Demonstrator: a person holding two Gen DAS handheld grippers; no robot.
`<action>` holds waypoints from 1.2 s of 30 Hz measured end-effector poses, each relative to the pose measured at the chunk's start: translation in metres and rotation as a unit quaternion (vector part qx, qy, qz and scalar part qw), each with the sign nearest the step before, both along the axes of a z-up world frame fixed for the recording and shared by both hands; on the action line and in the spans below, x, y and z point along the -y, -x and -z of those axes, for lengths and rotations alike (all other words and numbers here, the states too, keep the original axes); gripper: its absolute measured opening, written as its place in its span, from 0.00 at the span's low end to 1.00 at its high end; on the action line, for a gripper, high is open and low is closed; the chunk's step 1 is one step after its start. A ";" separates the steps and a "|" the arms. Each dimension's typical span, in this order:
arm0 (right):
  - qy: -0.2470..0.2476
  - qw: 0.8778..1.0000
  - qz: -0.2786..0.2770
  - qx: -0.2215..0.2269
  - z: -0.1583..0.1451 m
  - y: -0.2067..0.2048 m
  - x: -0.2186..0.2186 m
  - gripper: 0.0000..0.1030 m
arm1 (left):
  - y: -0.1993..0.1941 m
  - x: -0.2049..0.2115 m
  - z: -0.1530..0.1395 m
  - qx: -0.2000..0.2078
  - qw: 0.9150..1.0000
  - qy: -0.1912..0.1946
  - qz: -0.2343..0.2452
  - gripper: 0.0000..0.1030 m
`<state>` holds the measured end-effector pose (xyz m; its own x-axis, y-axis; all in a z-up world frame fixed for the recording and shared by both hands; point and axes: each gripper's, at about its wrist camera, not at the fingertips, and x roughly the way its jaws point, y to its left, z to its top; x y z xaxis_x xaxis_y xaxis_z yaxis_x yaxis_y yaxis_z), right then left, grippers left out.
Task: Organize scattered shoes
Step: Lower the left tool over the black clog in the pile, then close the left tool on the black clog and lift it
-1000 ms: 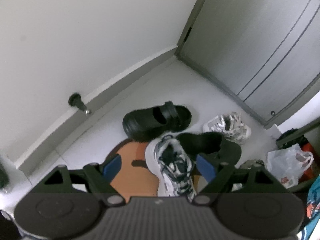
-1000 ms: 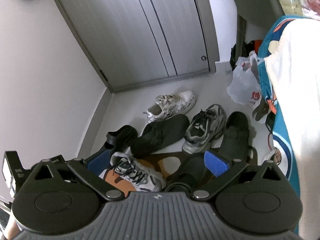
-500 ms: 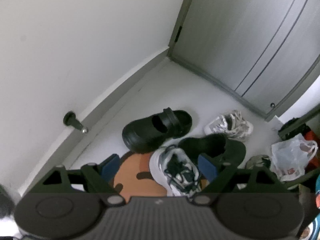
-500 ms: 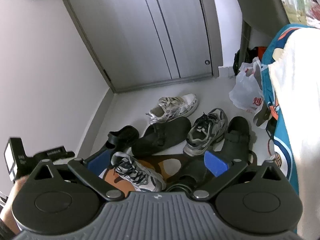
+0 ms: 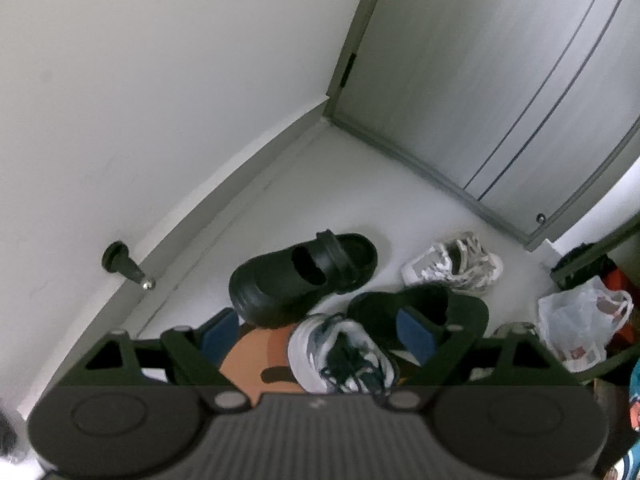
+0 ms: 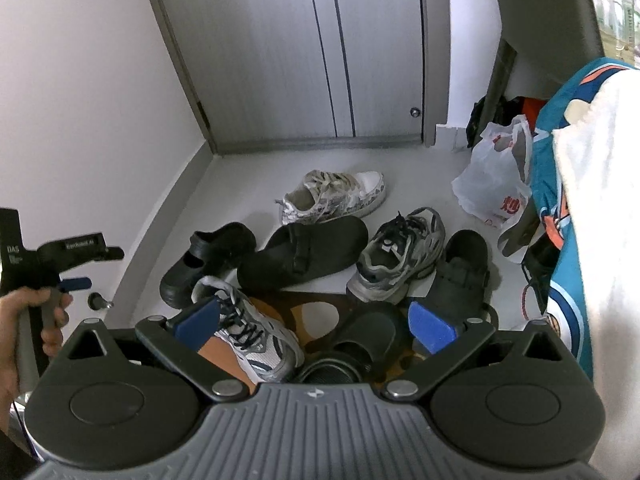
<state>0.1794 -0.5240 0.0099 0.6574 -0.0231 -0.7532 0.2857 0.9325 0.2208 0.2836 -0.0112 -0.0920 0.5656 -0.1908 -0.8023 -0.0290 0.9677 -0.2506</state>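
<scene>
Meanwhile, both views have lifted a little over the past second: the shoes sit lower in each frame and more of the grey door shows, but no shoe has shifted on the floor. The left tongs (image 5: 316, 336) hang above the pile with their blue pads wide apart and nothing between them; the right tongs (image 6: 314, 322) are likewise spread and empty. The person's left hand (image 6: 24, 320) grips the other tool's handle at the edge of the right view.

The shoes lie jumbled by the wall: a black strap clog (image 5: 304, 276) nearest the skirting, a white-and-black sneaker (image 5: 340, 354) partly on the orange mat (image 5: 256, 356), a black slip-on (image 6: 304, 254) beyond it, a patterned white sneaker (image 6: 334, 198) toward the door, a grey running shoe (image 6: 400, 254), and another black clog (image 6: 460, 272) to the right. Pairs are split and toes point every way.

So the tongs' rise changes nothing for the task; the shoes are scattered, not lined up.
</scene>
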 end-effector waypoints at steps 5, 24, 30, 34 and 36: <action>-0.004 1.000 0.003 -0.005 0.011 -0.006 0.005 1.00 | -0.019 -0.008 0.001 0.010 1.000 0.000 0.008 0.89; 0.022 1.000 -0.002 -0.010 0.057 -0.036 0.015 1.00 | -0.080 -0.019 0.046 0.000 1.000 0.019 0.002 0.84; 0.015 0.999 0.001 -0.030 0.102 -0.053 0.027 1.00 | -0.113 -0.020 0.065 -0.020 0.999 0.033 0.000 0.80; 0.003 0.999 -0.005 -0.037 0.120 -0.056 0.034 1.00 | -0.142 -0.007 0.080 -0.044 0.999 0.026 0.016 0.78; 0.005 0.999 -0.007 -0.039 0.126 -0.057 0.035 1.00 | -0.156 0.000 0.088 -0.057 0.998 0.021 0.024 0.72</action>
<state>0.2365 -0.5593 -0.1159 0.5972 -0.0218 -0.8018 0.2889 0.9384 0.1896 0.4398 -0.0115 -0.1803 0.4609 -0.2507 -0.8513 -0.0131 0.9573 -0.2889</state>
